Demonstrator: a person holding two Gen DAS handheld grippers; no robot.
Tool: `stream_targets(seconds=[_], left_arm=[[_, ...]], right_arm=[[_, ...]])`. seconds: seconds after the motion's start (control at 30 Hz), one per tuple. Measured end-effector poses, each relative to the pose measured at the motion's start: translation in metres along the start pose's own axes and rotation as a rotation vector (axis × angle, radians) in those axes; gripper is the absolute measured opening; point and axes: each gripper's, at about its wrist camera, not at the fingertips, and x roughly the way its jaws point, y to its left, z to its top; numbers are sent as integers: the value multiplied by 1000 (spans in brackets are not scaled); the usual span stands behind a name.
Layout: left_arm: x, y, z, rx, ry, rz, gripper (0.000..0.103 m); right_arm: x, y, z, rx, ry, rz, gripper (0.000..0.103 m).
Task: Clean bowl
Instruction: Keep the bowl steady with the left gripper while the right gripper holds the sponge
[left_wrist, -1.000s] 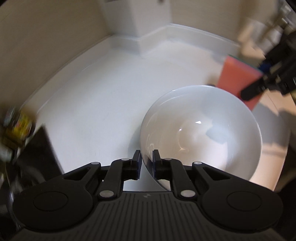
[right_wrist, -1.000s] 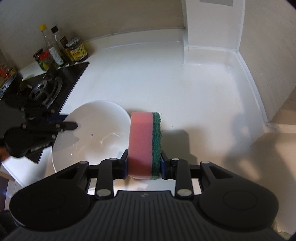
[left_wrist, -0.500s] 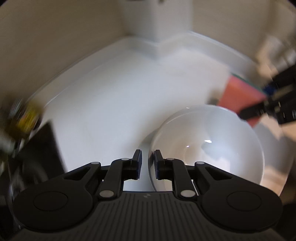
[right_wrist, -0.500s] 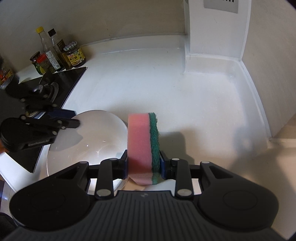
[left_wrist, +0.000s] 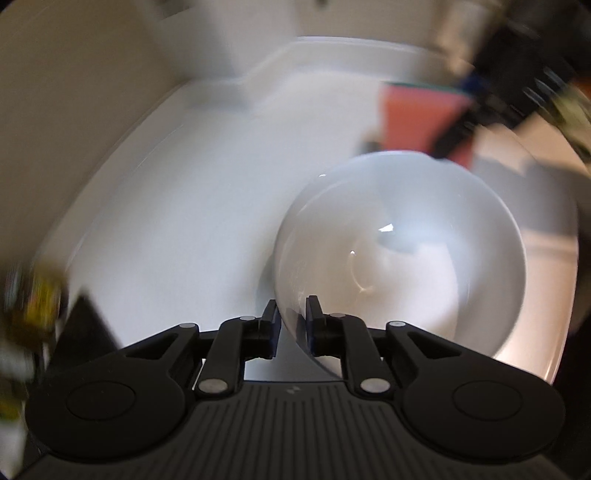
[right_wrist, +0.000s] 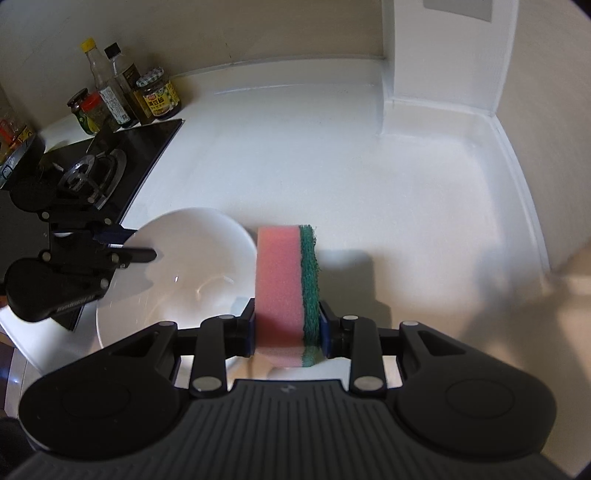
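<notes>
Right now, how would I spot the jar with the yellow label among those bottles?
Find the black stove at the left of the white counter. Behind its far corner stands a cluster of bottles; the jar is the rightmost. It alone is squat, with a checked lid and a yellow label.

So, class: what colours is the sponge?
Pink sponge with a green scouring layer; clearest in the right wrist view.

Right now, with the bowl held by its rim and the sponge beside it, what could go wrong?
1. The left tool pinches only the thin rim of the bowl; scrubbing could make the smooth bowl slip or tip.
2. The bowl sits close to the counter edge and could slide off.
</notes>
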Motion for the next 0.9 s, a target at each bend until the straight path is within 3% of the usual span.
stream_targets(seconds=[0.07, 0.23, 0.33, 0.5, 0.73, 0.8, 0.9], left_arm=[[3, 7, 7, 6, 6, -20, 15], [-14, 6, 2, -274, -24, 58, 15], [-21, -8, -11, -342, -45, 101, 15], [-26, -12, -19, -235, -50, 75, 11], [-12, -12, -10, 117, -104, 33, 8], [-8, -8, -2, 124, -112, 6, 9], [-8, 6, 1, -59, -86, -13, 12]], right_arm=[[2, -1, 4, 12, -6, -5, 27], [1, 0, -3, 44, -27, -4, 27], [-1, 5, -8, 53, -35, -13, 27], [-7, 22, -23, 47, -16, -28, 27], [-12, 34, -38, 54, -10, -36, 27], [-11, 28, -36, 94, -36, -30, 27], [-11, 19, -37, 181, -62, -17, 27]])
